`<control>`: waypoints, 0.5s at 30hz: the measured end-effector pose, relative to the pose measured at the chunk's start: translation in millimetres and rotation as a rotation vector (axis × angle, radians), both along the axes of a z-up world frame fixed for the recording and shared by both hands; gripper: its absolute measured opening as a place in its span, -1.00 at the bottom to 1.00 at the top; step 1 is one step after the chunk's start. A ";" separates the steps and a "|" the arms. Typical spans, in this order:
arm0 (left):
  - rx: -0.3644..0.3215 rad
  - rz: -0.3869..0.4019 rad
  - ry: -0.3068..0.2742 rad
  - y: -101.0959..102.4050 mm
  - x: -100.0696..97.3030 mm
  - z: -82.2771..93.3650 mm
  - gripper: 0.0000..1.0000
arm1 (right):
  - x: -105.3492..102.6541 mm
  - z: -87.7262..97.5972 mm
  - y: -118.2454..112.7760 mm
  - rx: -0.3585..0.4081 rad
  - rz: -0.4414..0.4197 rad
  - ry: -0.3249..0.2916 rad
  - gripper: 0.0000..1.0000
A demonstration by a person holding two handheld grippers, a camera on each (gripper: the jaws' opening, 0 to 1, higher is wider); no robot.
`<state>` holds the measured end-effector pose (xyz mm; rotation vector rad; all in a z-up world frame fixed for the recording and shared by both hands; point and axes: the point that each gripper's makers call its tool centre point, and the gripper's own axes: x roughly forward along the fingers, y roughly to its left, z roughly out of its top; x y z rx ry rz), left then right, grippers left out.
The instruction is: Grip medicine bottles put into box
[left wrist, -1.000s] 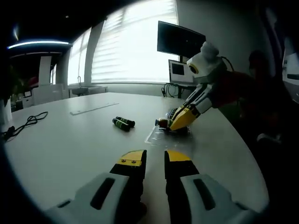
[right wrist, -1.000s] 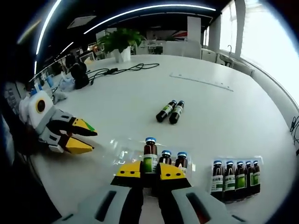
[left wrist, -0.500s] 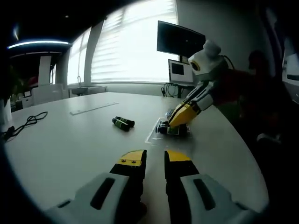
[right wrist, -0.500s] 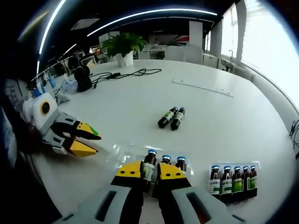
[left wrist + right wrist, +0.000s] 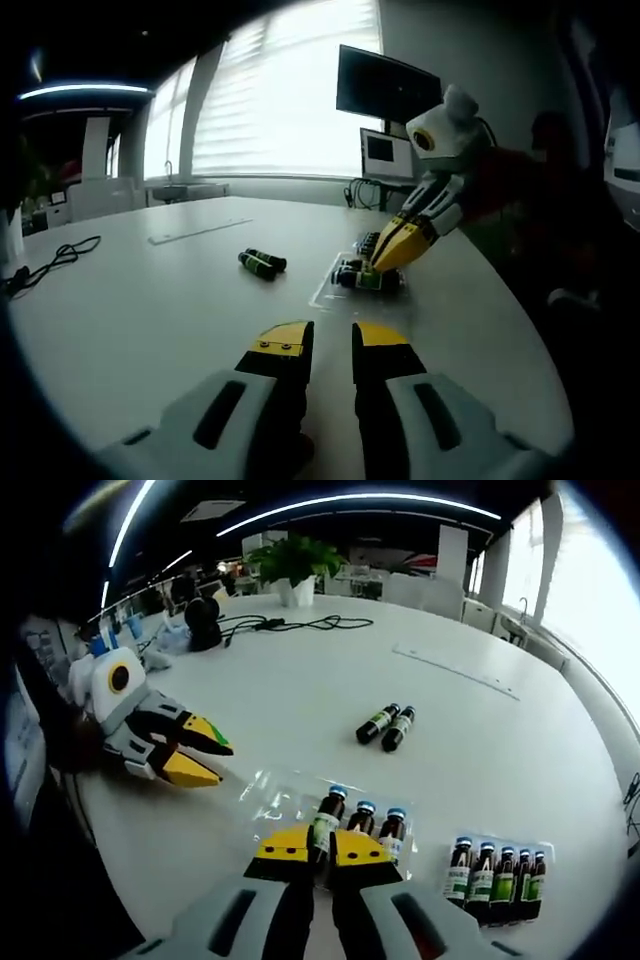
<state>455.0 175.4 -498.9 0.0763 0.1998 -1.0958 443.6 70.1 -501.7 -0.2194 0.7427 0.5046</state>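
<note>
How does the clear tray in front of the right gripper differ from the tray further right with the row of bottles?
The near clear tray holds three bottles at one end, with bare slots beside them; the far tray looks full, holding a tight row of five bottles. The near tray lies just ahead of the right gripper; the far one sits off to its side. Both hold small dark bottles with blue caps and green-and-white labels.

White table (image 5: 150, 310), bright blinds (image 5: 270, 100), dark monitor (image 5: 385, 88).

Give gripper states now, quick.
Left gripper: open, holding nothing.
Right gripper: cannot tell; a small brown blue-capped medicine bottle sits between its tips.
</note>
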 end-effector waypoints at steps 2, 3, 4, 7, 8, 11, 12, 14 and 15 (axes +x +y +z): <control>0.000 0.000 0.001 0.0 0.0 -0.2 -0.80 | -0.4 0.7 2.9 -0.002 0.008 0.006 -0.97; 0.001 0.000 0.001 0.1 0.1 -0.3 -0.80 | -0.5 1.0 3.2 -0.005 0.008 0.006 -0.97; 0.000 0.000 0.001 0.0 0.0 -0.3 -0.80 | -0.7 1.6 3.3 -0.014 0.014 0.005 -0.98; 0.003 -0.002 0.001 -0.2 -0.3 -0.9 -0.80 | -2.1 0.4 2.1 -0.032 0.021 0.014 -1.00; 0.004 -0.002 0.002 -0.3 -0.3 -1.3 -0.80 | -2.6 -0.1 2.0 -0.035 0.023 0.017 -1.00; 0.004 -0.003 0.003 -0.5 -0.5 -1.3 -0.80 | -4.7 -3.2 0.4 -0.044 0.026 0.038 -1.00; 0.004 -0.004 0.002 -0.6 -0.7 -1.1 -0.80 | -5.5 -4.5 0.3 -0.049 0.031 0.043 -1.00; 0.004 -0.005 0.001 -0.6 -0.9 -0.9 -0.80 | -6.6 -6.5 0.1 -0.042 0.026 0.057 -0.99; 0.004 -0.004 0.001 -0.6 -0.9 -0.8 -0.80 | -6.3 -6.2 0.4 -0.040 0.028 0.055 -0.99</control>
